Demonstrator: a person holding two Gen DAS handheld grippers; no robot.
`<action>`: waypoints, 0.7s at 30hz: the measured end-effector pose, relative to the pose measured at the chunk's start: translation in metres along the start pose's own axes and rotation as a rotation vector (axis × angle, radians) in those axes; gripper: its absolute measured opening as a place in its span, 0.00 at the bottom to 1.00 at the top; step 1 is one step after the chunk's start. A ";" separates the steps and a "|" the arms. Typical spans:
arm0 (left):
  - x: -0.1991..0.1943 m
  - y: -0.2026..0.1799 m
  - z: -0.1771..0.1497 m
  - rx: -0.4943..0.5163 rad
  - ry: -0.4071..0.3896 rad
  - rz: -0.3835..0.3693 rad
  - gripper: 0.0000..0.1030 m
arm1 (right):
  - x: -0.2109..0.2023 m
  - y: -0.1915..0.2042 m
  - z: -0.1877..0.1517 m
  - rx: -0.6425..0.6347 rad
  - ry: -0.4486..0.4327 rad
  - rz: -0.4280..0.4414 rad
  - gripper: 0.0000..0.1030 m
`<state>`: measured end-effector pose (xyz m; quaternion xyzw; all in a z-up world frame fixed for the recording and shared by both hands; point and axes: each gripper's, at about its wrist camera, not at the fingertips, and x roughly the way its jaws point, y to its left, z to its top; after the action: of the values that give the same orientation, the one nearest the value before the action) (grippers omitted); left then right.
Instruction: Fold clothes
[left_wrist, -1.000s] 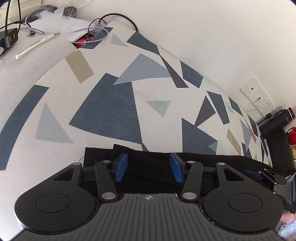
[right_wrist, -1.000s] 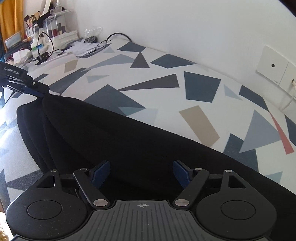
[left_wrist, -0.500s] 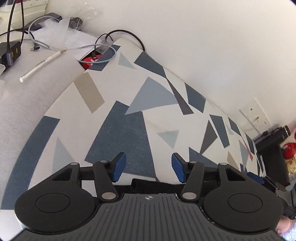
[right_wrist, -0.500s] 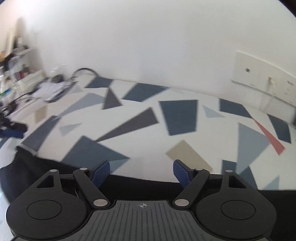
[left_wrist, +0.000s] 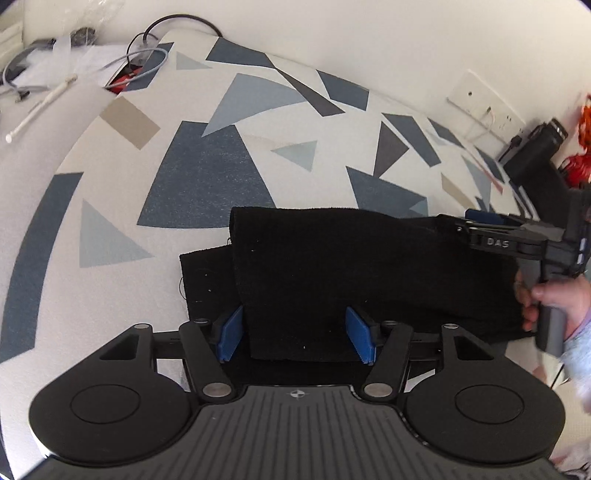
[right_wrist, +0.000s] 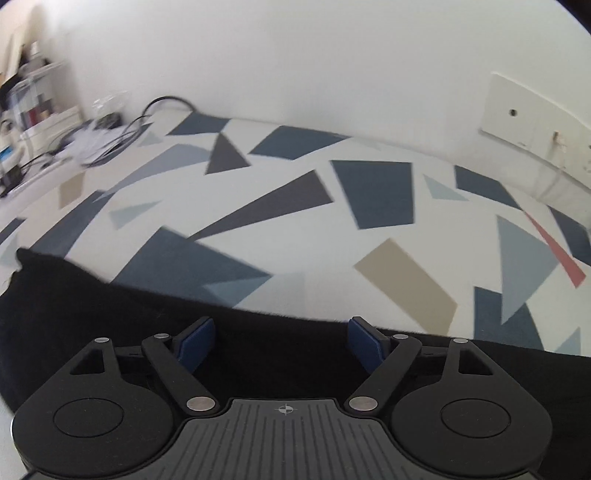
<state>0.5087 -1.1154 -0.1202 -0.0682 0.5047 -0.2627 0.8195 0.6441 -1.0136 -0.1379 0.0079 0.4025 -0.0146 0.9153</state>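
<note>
Folded black garment (left_wrist: 351, 258) lies under both wide tools, the left tool (left_wrist: 295, 334) opening.

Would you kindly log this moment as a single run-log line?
stage: fold clothes | black garment: folded, lying on patterned surface | left gripper: opening, pads clear of cloth | right gripper: open above garment

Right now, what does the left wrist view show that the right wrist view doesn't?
Only the left wrist view shows the right gripper side-on, the hand holding it, the garment's stepped folded edge, and a white stick beside the mat.

Only the right wrist view shows blurred shelves at far left.

Both show the black garment on the patterned mat, a wall plate and cables.
</note>
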 end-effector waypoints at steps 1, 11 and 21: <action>-0.001 0.005 0.003 -0.032 0.000 -0.027 0.58 | 0.003 -0.002 0.004 0.037 -0.003 -0.042 0.76; -0.011 0.014 0.009 -0.047 -0.021 -0.094 0.03 | -0.067 -0.033 -0.029 0.154 -0.040 0.050 0.76; -0.049 0.030 0.026 -0.165 -0.058 -0.200 0.02 | -0.105 0.001 -0.095 -0.143 0.034 0.054 0.76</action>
<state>0.5249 -1.0698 -0.0802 -0.1930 0.4914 -0.2985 0.7951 0.5033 -1.0076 -0.1243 -0.0463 0.4177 0.0390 0.9066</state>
